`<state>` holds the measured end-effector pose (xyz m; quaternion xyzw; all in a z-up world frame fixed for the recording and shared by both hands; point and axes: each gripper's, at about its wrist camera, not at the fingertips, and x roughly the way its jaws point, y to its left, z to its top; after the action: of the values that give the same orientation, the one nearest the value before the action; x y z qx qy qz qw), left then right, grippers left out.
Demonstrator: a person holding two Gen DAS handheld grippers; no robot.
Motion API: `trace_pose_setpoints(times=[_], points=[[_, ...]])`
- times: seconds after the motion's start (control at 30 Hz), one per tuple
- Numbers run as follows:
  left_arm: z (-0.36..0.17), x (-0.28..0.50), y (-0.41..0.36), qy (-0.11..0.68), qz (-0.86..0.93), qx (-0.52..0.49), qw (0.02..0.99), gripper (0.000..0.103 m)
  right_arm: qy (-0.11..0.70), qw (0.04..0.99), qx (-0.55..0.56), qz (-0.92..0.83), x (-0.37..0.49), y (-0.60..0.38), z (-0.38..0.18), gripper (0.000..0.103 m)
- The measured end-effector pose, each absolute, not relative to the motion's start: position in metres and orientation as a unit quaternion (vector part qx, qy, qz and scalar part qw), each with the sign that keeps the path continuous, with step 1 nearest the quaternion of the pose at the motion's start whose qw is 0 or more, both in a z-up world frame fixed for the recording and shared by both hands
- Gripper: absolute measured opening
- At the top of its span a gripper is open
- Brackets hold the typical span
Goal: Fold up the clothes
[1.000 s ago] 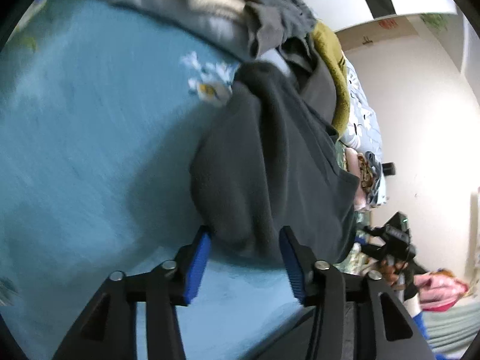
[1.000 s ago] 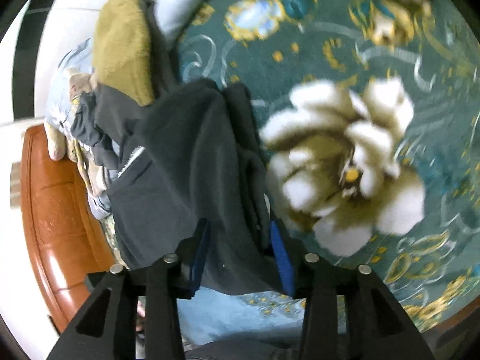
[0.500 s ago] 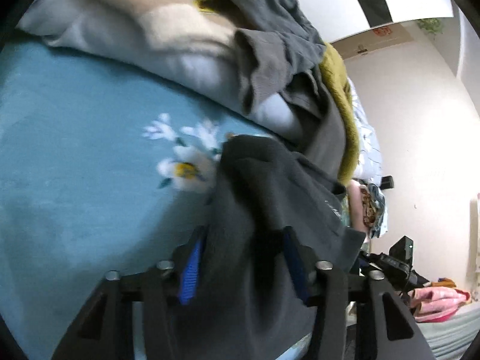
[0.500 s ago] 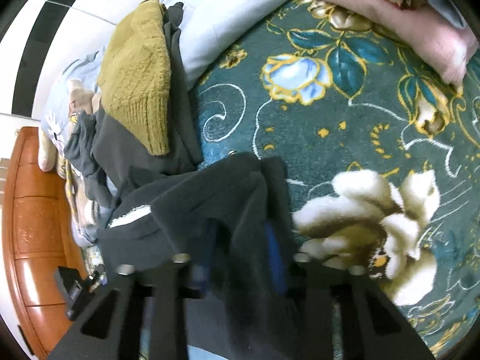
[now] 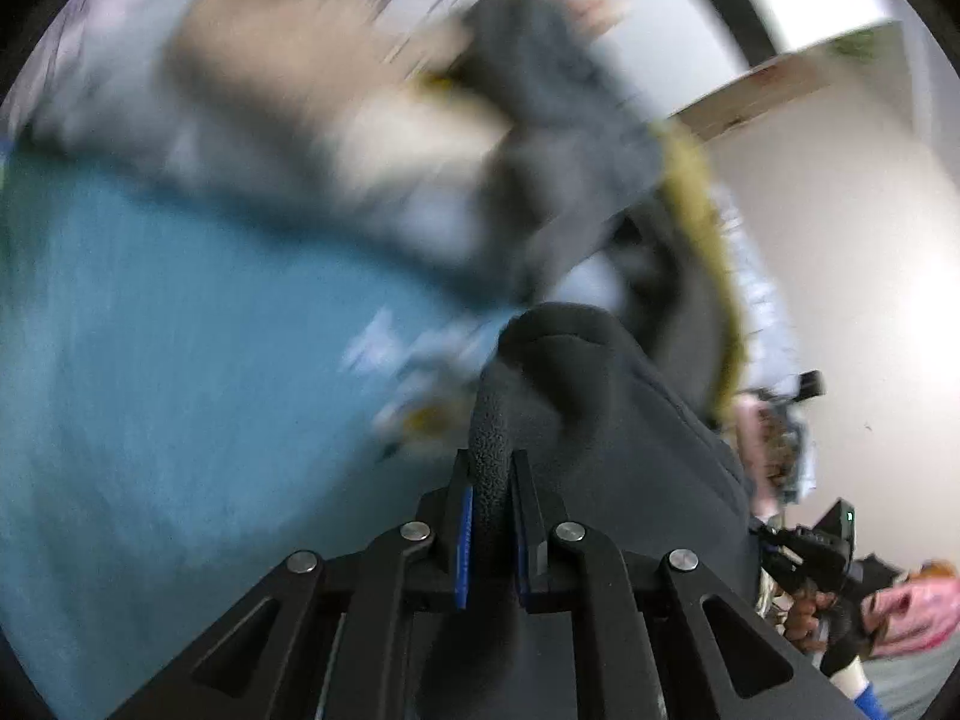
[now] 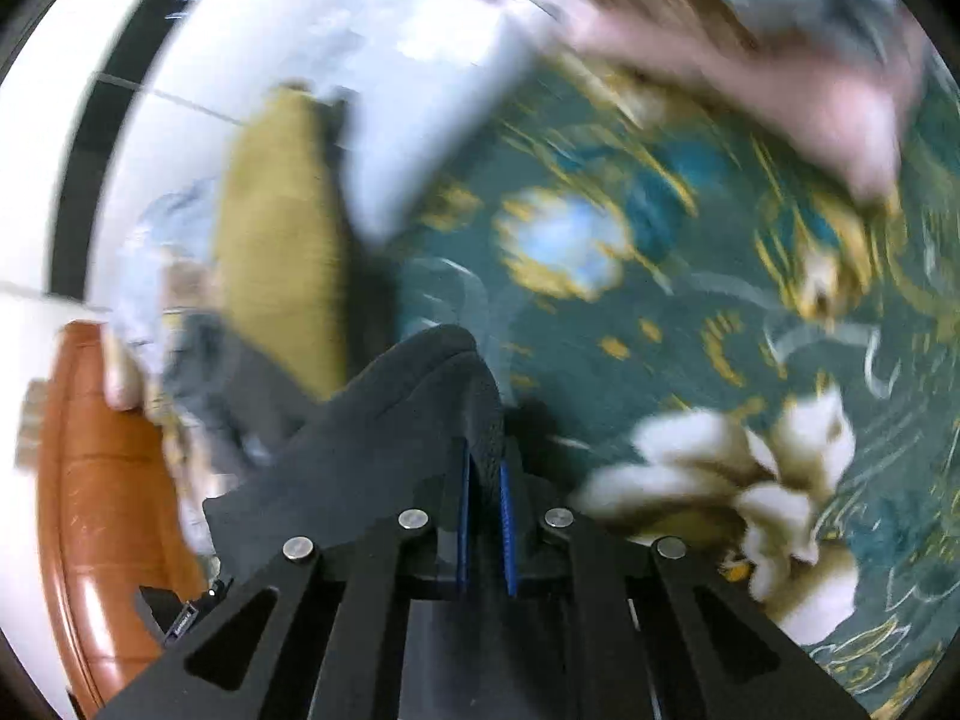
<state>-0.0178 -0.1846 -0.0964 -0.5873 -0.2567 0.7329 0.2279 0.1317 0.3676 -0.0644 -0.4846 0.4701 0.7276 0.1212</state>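
Observation:
A dark grey fleece garment [image 5: 600, 420] lies on a teal flowered bedspread [image 5: 180, 390]. My left gripper [image 5: 489, 480] is shut on a rolled edge of this garment, the blue pads pressing the cloth from both sides. In the right wrist view the same dark grey garment [image 6: 372, 438] bunches up toward the camera, and my right gripper [image 6: 483, 480] is shut on another fold of it. The garment's far end is hidden under a heap of clothes [image 5: 450, 138]. Both views are blurred by motion.
A pile of grey, beige and mustard-yellow clothes [image 6: 276, 240] lies behind the garment. A pink garment [image 6: 780, 90] lies on the bedspread [image 6: 690, 312] at upper right. A brown wooden bed frame [image 6: 90, 510] stands at the left. White wall [image 5: 840, 240] is at the right.
Both grippers moved forward over the dark grey garment and closed from open to shut on its folds. The clothes pile has come closer in both views.

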Motion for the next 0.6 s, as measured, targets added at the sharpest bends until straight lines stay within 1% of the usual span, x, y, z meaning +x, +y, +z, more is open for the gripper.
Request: trace_pose_setpoints(times=[0.07, 0.17, 0.23, 0.27, 0.3, 0.33, 0.37, 0.4, 0.43, 0.47, 0.5, 0.53, 0.6], points=[[-0.108, -0.018, -0.189, -0.28, 0.723, -0.592, 0.221, 0.011, 0.491, 0.131, -0.488, 0.71, 0.139, 0.368, -0.083, 0.008], [-0.11, -0.019, -0.19, -0.296, 0.711, -0.596, 0.227, 0.013, 0.511, 0.128, -0.474, 0.706, 0.147, 0.37, -0.087, 0.009], [-0.106, -0.02, -0.191, -0.306, 0.702, -0.595, 0.242, 0.014, 0.506, 0.111, -0.473, 0.713, 0.145, 0.369, -0.079, 0.009], [-0.105, -0.02, -0.191, -0.313, 0.696, -0.594, 0.253, 0.022, 0.504, 0.103, -0.472, 0.716, 0.144, 0.369, -0.075, 0.01], [-0.104, -0.02, -0.192, -0.321, 0.689, -0.594, 0.264, 0.04, 0.501, 0.094, -0.472, 0.719, 0.143, 0.369, -0.071, 0.013], [-0.103, -0.021, -0.192, -0.328, 0.681, -0.594, 0.275, 0.051, 0.499, 0.086, -0.47, 0.723, 0.143, 0.369, -0.068, 0.013], [-0.101, -0.021, -0.192, -0.331, 0.676, -0.593, 0.285, 0.067, 0.498, 0.078, -0.467, 0.726, 0.145, 0.369, -0.065, 0.021], [-0.098, -0.02, -0.192, -0.326, 0.674, -0.593, 0.296, 0.074, 0.498, 0.07, -0.464, 0.729, 0.147, 0.37, -0.063, 0.041], [-0.096, -0.018, -0.19, -0.318, 0.672, -0.594, 0.306, 0.077, 0.501, 0.061, -0.461, 0.73, 0.15, 0.37, -0.062, 0.063], [-0.095, -0.017, -0.187, -0.308, 0.669, -0.598, 0.316, 0.083, 0.507, 0.049, -0.459, 0.728, 0.153, 0.37, -0.062, 0.07], [-0.095, -0.016, -0.183, -0.295, 0.664, -0.604, 0.327, 0.087, 0.516, 0.034, -0.46, 0.722, 0.155, 0.37, -0.064, 0.075], [-0.094, -0.014, -0.179, -0.282, 0.659, -0.611, 0.337, 0.087, 0.526, 0.021, -0.464, 0.713, 0.156, 0.369, -0.067, 0.078], [-0.098, -0.012, -0.166, -0.25, 0.647, -0.631, 0.348, 0.087, 0.541, 0.002, -0.482, 0.69, 0.156, 0.367, -0.075, 0.078]])
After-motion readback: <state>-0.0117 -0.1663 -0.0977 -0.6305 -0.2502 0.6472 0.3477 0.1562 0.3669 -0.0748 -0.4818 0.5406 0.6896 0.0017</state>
